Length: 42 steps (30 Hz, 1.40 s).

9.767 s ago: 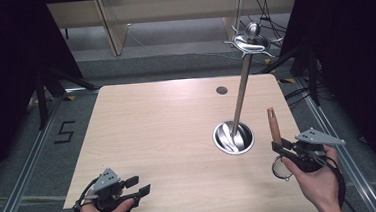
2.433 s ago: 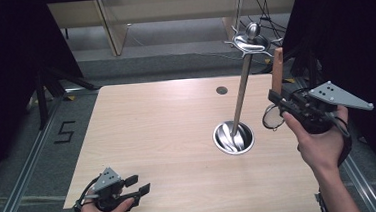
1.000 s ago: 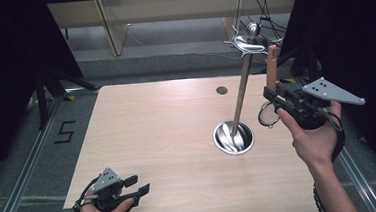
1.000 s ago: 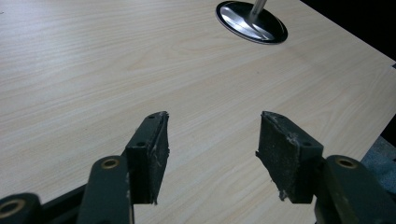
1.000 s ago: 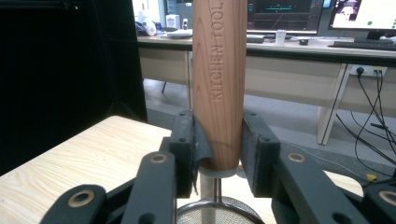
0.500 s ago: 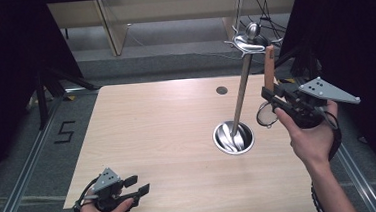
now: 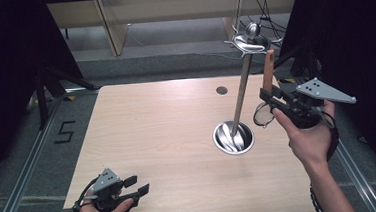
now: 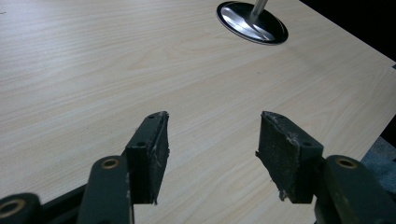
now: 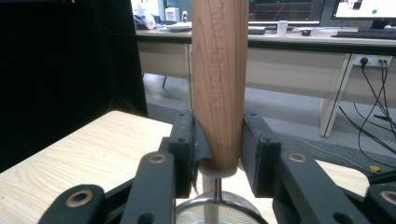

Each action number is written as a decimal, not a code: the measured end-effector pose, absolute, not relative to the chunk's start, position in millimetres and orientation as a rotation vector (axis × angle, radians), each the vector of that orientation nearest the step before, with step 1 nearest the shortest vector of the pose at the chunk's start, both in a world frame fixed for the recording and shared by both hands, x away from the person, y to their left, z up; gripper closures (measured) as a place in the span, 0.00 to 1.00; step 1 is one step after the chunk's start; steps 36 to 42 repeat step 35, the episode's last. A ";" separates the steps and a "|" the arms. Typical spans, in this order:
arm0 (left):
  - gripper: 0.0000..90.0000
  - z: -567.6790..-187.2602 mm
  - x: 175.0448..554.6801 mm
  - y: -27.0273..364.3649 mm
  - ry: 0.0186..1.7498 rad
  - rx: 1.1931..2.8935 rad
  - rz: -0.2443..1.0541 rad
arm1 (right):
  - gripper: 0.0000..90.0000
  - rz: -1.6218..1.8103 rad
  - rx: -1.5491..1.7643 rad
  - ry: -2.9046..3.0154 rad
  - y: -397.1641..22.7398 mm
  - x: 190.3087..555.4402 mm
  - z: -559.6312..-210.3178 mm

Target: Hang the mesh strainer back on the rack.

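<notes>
Pale wood-grain laminate table (image 7: 168, 132), rounded corners, mostly bare, with a small dark round grommet (image 7: 221, 90) near the far edge. Chrome stand (image 7: 241, 102) right of centre: shiny round dished base (image 7: 233, 138) flat on the table, thin metal pole leaning up to a cluster of curled hooks and a ball knob (image 7: 249, 37) at the top; the base also shows glossy in the left gripper view (image 8: 252, 28). Wide free tabletop left and centre, dark curtains on both sides, a floor marking "5" (image 7: 63, 132) beyond the left edge. Left gripper (image 7: 134, 186) held low at the near left edge, black jaws spread wide with rough worn pads (image 8: 156, 149), nothing between them, just above the bare table. Right gripper (image 7: 270, 96) raised beside the table's right edge, near the pole but apart from it, jaws clenched on the round wooden handle (image 9: 218, 84) of a small mesh strainer (image 7: 263, 115); the handle stands upright, faint lettering stamped along the grain, with the wire-rimmed mesh bowl (image 9: 217, 211) hanging below the jaws, off the table
</notes>
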<state>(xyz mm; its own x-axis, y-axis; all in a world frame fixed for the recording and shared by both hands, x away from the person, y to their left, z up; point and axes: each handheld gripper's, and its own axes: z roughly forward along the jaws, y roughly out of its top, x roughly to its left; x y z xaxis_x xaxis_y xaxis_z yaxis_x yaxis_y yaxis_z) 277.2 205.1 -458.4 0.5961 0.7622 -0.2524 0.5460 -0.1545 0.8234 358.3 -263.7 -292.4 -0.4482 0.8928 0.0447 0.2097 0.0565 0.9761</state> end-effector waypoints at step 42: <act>0.46 -458.3 277.6 203.0 1.041 1.843 0.283 | 0.56 1.245 1.453 1.894 -323.8 315.7 -430.6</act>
